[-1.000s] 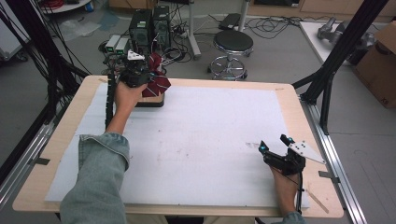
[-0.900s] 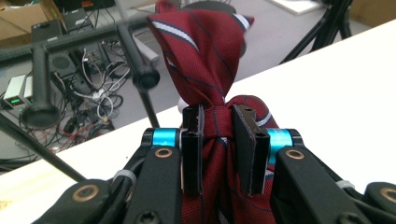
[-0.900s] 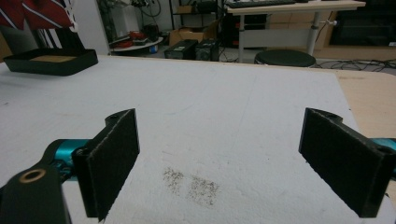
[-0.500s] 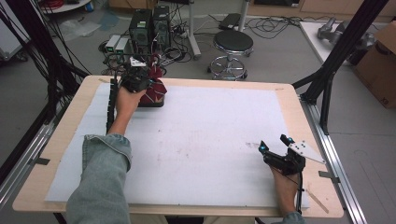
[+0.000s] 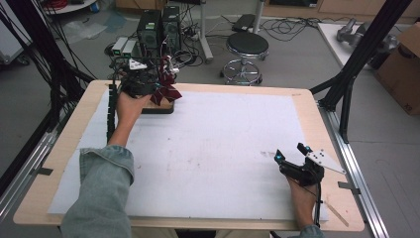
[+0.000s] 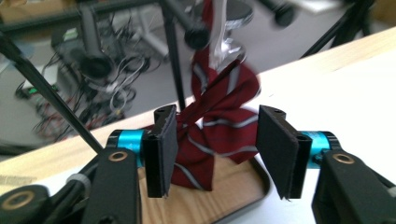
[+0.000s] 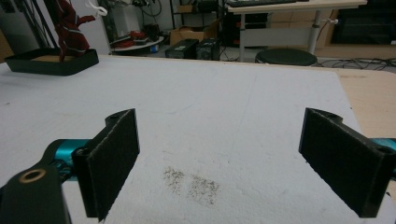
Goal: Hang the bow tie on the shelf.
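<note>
1. The left gripper was spread, jaws flanking the striped red cloth over the wooden tray.
2. The right gripper was spread wide over the white sheet.

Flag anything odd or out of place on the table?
Two things. A red striped tie hangs bunched from a white hook over the wooden tray, near the left gripper. A grey smudge soils the white sheet ahead of the right gripper.
</note>
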Action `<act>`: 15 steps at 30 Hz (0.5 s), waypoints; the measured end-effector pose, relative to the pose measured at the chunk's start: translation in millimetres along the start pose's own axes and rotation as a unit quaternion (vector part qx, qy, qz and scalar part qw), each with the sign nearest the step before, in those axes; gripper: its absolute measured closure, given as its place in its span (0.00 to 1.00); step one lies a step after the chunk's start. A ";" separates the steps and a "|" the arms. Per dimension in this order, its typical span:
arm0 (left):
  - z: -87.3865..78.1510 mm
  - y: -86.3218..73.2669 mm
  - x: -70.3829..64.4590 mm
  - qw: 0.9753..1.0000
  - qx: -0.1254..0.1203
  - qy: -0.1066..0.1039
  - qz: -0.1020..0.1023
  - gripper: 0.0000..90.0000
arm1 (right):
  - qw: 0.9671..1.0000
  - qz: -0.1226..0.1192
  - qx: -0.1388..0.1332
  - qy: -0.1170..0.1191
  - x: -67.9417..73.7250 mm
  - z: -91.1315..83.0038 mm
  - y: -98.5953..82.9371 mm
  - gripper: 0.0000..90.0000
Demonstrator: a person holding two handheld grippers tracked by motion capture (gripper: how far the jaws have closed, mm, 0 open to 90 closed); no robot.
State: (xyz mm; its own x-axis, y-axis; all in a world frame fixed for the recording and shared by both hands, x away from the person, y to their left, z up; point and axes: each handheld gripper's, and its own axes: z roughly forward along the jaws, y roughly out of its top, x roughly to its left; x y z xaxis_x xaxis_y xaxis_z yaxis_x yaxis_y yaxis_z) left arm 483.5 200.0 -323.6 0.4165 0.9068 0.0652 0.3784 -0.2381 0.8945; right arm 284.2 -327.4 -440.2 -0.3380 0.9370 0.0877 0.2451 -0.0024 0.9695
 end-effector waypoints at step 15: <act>-108.5 -61.3 -8.7 0.994 -0.107 -0.030 -0.020 0.43 | 1.000 -0.001 0.003 -0.003 0.4 -0.3 -0.4 0.13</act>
State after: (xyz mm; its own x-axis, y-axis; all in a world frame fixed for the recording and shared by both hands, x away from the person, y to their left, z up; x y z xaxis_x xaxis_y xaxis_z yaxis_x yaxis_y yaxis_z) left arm 367.0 244.4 -331.1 0.4557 0.8901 0.0061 0.2145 -0.1165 0.9697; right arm 283.7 -327.1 -440.5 -0.3339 0.9388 0.0841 0.2495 0.0019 0.9684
